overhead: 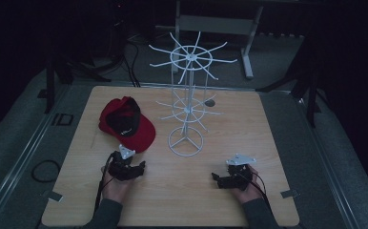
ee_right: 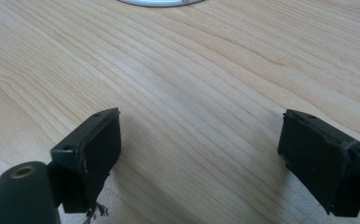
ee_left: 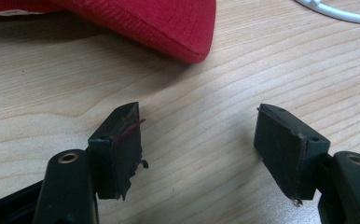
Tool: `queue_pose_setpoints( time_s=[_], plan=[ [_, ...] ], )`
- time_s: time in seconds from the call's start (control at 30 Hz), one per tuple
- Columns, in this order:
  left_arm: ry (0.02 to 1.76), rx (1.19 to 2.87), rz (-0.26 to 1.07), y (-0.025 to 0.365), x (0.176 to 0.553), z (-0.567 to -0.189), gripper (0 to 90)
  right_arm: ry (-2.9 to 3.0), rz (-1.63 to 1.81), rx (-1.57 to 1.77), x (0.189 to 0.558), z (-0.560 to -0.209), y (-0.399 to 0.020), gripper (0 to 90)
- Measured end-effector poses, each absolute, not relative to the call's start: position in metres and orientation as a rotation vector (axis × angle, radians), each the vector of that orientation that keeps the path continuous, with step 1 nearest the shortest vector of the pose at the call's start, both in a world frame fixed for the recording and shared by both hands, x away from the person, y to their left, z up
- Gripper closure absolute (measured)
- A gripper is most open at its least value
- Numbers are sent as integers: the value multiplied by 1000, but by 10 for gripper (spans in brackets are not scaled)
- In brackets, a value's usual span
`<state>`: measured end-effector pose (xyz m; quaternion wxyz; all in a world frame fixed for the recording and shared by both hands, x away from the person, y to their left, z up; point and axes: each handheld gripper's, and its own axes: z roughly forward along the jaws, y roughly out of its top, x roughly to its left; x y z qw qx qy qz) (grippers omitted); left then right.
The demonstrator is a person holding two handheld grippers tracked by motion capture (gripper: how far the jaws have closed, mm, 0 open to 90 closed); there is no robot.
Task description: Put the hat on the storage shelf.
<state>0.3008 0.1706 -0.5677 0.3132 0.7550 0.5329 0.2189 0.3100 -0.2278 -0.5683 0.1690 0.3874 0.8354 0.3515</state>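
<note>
One red cap (overhead: 126,123), soft and light with a stiffer brim best pinched at its edge, lies toward the worktop's (overhead: 182,191) left side beside a white wire rack (overhead: 186,102); left gripper (overhead: 133,170) and right gripper (overhead: 222,180) both spread, empty, near the front edge.

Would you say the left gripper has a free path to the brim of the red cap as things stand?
Probably yes. The left gripper sits just short of the red cap, jaws open and empty, with only bare table between them and the brim.
</note>
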Motion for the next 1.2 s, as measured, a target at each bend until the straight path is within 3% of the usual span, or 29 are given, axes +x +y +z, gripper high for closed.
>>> queue_pose_setpoints(
  time_s=[0.5, 0.83, 1.2],
  plan=[
    [1382, 2032, 544, 172, 301, -565, 329, 2375, 999, 1101, 310, -568, -228, 131],
    [1381, 2043, 525, 175, 302, -562, 485, 2375, 999, 1101, 310, -568, -228, 131],
    [1410, 2027, 487, 176, 305, -560, 498, 2375, 999, 1101, 310, -568, -228, 131]
  ],
)
